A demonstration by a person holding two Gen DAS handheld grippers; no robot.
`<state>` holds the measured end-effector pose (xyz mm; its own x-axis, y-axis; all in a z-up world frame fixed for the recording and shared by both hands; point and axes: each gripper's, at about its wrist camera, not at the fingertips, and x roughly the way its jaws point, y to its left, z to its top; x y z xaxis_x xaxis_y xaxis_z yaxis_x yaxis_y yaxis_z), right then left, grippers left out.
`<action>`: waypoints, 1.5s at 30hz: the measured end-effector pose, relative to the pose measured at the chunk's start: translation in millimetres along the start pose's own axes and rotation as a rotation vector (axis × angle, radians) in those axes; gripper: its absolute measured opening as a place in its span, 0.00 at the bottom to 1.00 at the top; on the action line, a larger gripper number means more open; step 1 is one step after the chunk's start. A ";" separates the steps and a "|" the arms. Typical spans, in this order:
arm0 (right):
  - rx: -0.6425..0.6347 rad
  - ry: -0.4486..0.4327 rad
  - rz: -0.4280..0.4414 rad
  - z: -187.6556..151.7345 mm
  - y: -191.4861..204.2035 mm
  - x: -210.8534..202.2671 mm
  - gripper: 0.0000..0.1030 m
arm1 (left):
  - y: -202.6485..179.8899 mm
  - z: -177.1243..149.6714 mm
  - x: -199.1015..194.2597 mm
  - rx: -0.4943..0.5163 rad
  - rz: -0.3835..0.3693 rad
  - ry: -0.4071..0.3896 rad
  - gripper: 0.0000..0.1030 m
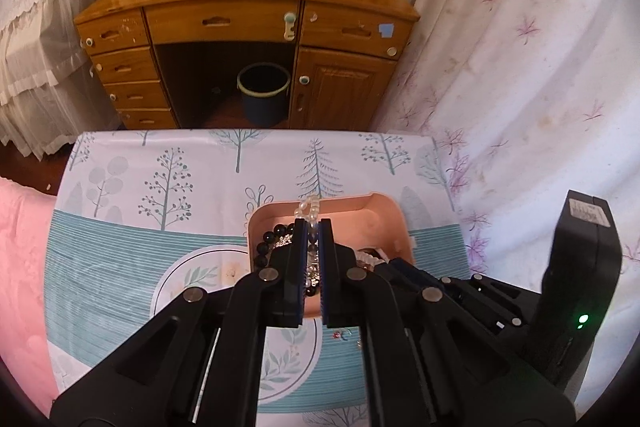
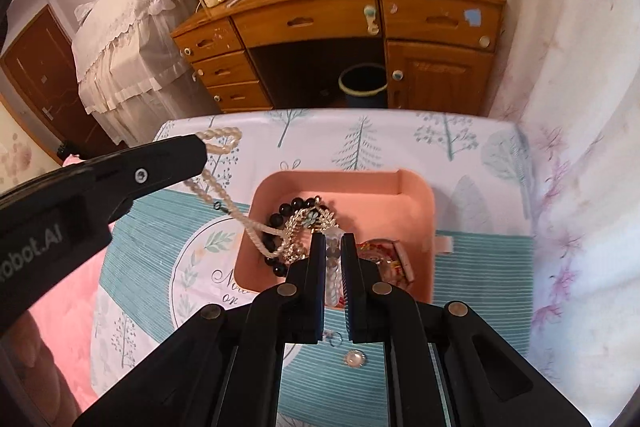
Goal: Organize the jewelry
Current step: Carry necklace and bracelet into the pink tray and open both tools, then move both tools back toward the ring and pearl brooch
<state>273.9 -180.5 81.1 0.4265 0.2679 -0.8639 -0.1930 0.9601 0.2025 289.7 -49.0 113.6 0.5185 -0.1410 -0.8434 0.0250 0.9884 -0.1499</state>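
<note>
— What does the left gripper (image 2: 202, 143) hold?
— Its fingers are clamped on a cream pearl necklace (image 2: 224, 195), which trails down into the pink tray (image 2: 416, 195) on the counter (image 2: 480, 251).
— And the right gripper (image 2: 334, 239)?
— Fingers pinched on a strand of clear beads (image 2: 333, 267) over the tray's tangle of black beads (image 2: 296, 205).

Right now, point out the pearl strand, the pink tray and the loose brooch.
pearl strand (image 2: 224, 141): right wrist view, loop at the left gripper's tip.
pink tray (image 2: 416, 187): right wrist view, far right rim.
brooch (image 2: 354, 359): right wrist view, its centre pearl.
</note>
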 end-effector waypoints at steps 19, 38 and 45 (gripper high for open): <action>0.062 0.049 -0.091 -17.1 -52.2 60.7 0.08 | -1.2 -25.5 58.5 0.039 -0.008 0.102 0.03; 0.028 0.072 -0.064 -65.4 -48.2 13.9 0.14 | 6.3 -63.1 31.9 0.098 0.014 0.145 0.04; -0.001 0.117 -0.042 -97.1 -40.8 6.4 0.28 | -3.6 -90.6 22.2 0.145 -0.032 0.177 0.40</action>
<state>198.7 -225.8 22.5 0.3286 0.2163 -0.9194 -0.1779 0.9702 0.1647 223.7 -60.9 48.7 0.3578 -0.1675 -0.9187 0.1682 0.9792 -0.1131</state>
